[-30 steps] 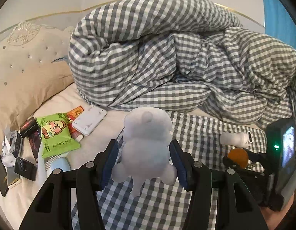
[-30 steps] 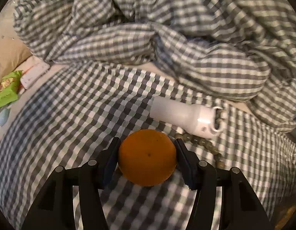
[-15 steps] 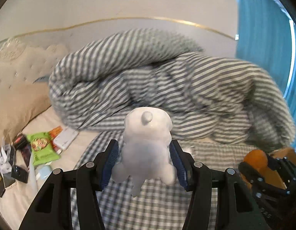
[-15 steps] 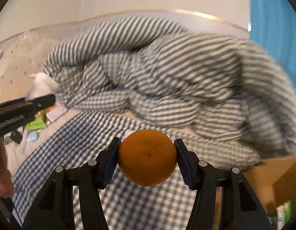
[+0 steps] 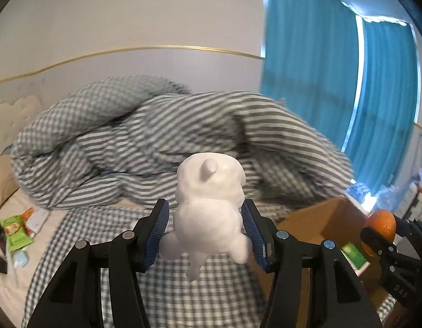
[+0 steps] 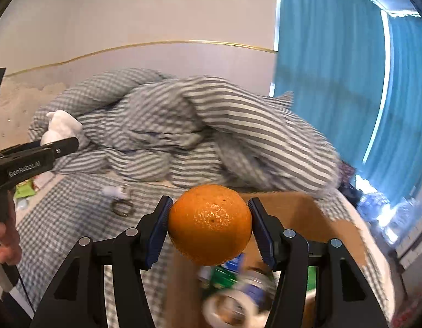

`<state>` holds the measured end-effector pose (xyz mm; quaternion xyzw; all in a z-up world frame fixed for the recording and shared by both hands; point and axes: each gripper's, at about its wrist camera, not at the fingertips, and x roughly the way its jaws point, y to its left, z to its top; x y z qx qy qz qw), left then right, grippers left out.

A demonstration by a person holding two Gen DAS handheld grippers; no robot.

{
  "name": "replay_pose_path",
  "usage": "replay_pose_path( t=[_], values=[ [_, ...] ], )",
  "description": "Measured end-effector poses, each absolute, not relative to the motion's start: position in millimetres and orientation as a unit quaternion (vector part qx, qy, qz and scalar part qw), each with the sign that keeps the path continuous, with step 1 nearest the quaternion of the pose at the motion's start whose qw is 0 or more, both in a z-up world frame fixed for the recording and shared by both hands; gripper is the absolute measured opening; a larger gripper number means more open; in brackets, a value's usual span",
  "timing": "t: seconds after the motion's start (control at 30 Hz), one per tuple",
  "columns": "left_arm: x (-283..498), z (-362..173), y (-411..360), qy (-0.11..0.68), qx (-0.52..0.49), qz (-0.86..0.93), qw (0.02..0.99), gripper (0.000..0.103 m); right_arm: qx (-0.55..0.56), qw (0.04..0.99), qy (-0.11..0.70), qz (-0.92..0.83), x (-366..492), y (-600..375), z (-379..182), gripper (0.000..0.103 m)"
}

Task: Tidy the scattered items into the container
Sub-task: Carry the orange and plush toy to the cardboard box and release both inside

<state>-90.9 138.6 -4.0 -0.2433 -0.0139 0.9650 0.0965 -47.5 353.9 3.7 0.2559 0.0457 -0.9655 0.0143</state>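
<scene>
left hand-held gripper (image 5: pixel 208 232) clamps smooth white figurine (image 5: pixel 209 210) | right hand-held gripper (image 6: pixel 209 232) clamps dimpled round orange (image 6: pixel 209 224)

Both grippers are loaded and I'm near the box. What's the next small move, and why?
Probably ease the right gripper down over the cardboard box and release the orange first: the box lies open just below it, items already inside. The left gripper, holding the white figurine, sits farther off.

The left tongs (image 5: pixel 208 235) clamp a white figurine (image 5: pixel 209 207) above the checked bed (image 5: pixel 183 295). At the right edge, the right tongs (image 5: pixel 380 235) grip an orange (image 5: pixel 381 222) over a cardboard box (image 5: pixel 328 218). A green snack packet (image 5: pixel 15 232) lies far left.
</scene>
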Motion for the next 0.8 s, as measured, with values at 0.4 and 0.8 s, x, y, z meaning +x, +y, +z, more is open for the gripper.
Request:
replay_pose_path(
  t=[0.4, 0.8],
  values=[
    [-71, -12, 240, 0.021, -0.255, 0.952, 0.17, 0.057, 0.3, -0.036, 0.011, -0.953, -18, 426, -26, 0.057],
    [-68, -34, 280, 0.048, -0.277, 0.939, 0.197, 0.056, 0.245, -0.097, 0.003, -0.965, 10, 457, -17, 0.096]
  ],
)
